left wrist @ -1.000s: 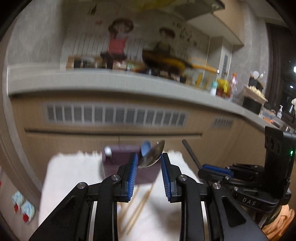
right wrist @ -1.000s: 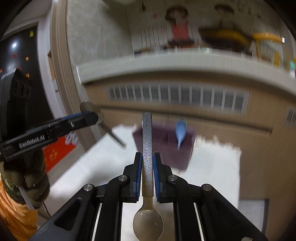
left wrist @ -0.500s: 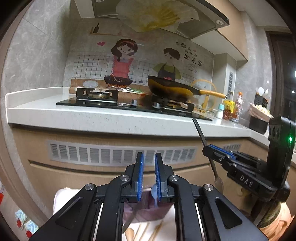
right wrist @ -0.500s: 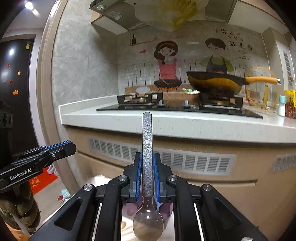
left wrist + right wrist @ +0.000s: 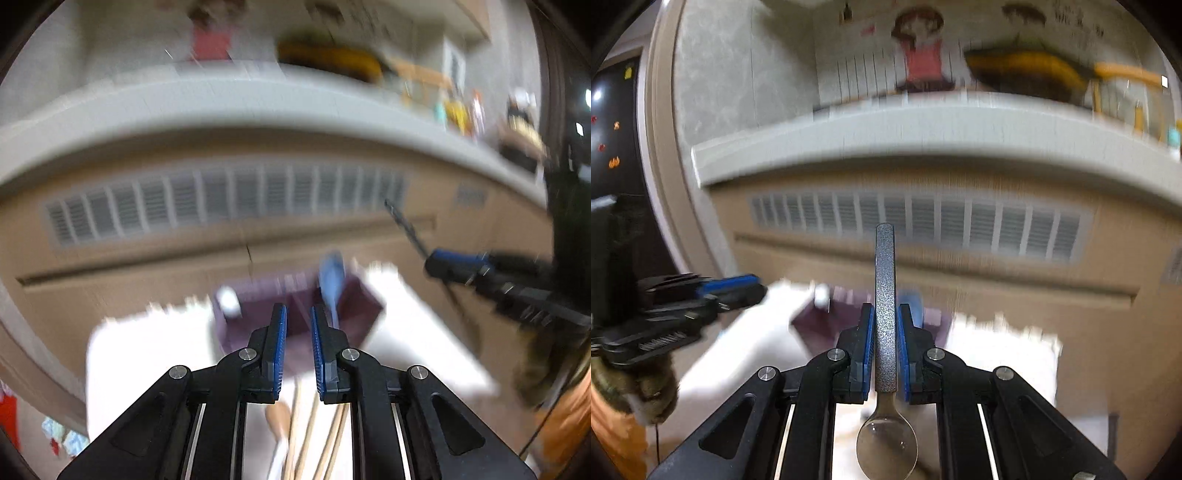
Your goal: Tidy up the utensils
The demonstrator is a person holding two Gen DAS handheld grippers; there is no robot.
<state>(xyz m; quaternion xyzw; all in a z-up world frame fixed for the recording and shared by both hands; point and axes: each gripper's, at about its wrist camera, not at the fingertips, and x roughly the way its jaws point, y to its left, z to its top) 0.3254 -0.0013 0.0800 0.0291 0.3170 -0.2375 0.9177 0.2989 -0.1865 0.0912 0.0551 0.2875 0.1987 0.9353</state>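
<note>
R gripper (image 5: 885, 347) is clamped on the spoon (image 5: 885, 332), handle fwd, prob. to drop it in the purple holder (image 5: 295, 314). L gripper (image 5: 298, 347) above holder: jaws opening, nothing between, free for the chopsticks (image 5: 314, 435).

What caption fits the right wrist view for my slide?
Right gripper clamps a metal spoon by its handle, bowl toward the camera, over a white mat with a purple holder.

Purple box (image 5: 354, 306); white cloth (image 5: 147, 354); pale-blue spoon (image 5: 330, 280); speckled grey handle on silver spoon (image 5: 885, 314); blue-padded black fingers (image 5: 905, 339); tan chopsticks (image 5: 306, 435).
</note>
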